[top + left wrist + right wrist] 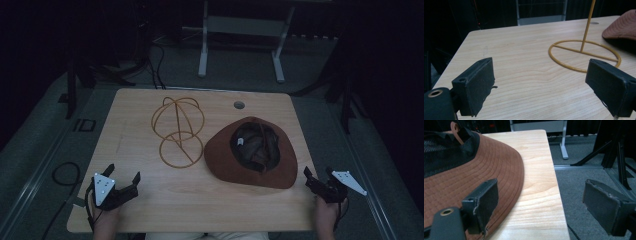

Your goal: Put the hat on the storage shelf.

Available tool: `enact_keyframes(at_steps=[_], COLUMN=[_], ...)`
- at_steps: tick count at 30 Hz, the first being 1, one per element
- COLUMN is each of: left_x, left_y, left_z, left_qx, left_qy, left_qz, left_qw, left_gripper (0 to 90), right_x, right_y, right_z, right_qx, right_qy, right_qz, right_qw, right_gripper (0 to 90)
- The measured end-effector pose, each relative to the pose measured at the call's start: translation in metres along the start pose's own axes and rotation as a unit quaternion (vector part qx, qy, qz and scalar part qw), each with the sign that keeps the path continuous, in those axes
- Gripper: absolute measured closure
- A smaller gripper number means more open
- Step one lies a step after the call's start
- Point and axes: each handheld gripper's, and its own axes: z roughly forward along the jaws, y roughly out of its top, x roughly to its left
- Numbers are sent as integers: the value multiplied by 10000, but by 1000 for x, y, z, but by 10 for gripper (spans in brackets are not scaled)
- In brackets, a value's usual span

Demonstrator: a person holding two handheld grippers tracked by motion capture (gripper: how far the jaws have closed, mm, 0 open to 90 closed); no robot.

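A brown brimmed hat (250,152) lies upside down on the wooden table (150,197), its dark lining facing up. Just beside the hat, on the side toward the left tongs, stands a yellow wire hat stand (178,131), its ring base flat on the table and apart from the brim.

The left tongs (123,178) sit well apart from the hat, near the table's front corner, spread wide with nothing between them and touching nothing.

The right tongs (320,174) are at the table's edge just beside the hat's brim, also spread wide and empty; one jaw hangs over the brim, the other beyond the table's edge over the floor (584,170).
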Motion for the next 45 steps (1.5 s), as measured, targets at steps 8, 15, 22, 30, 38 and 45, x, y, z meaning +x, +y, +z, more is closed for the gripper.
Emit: enact_keyframes(at_steps=[8,15,22,30,38,45], left_x=[2,-2,-10,-14,-16,-16], left_y=[2,4,7,8,8,8], left_z=[-2,-4,-5,-4,-3,-3], left_qx=[-94,-200,-190,39,97,133], left_qy=[22,-99,-316,-470,-480,-510], left_qz=[-122,-78,74,90,126,118], left_qw=[9999,9997,9993,9988,9987,9985], left_gripper=[91,91,91,91,90,90], right_x=[5,21,47,65,85,97], right_y=[3,21,46,73,98,105], right_z=[-3,-7,-3,11,22,42], right_qx=[91,139,110,294,398,513], right_qy=[277,404,570,874,880,1018], right_qz=[-155,-388,-809,-1019,-1341,-1315], right_qw=[9995,9983,9950,9905,9863,9847], right_gripper=[136,130,120,134,185,234])
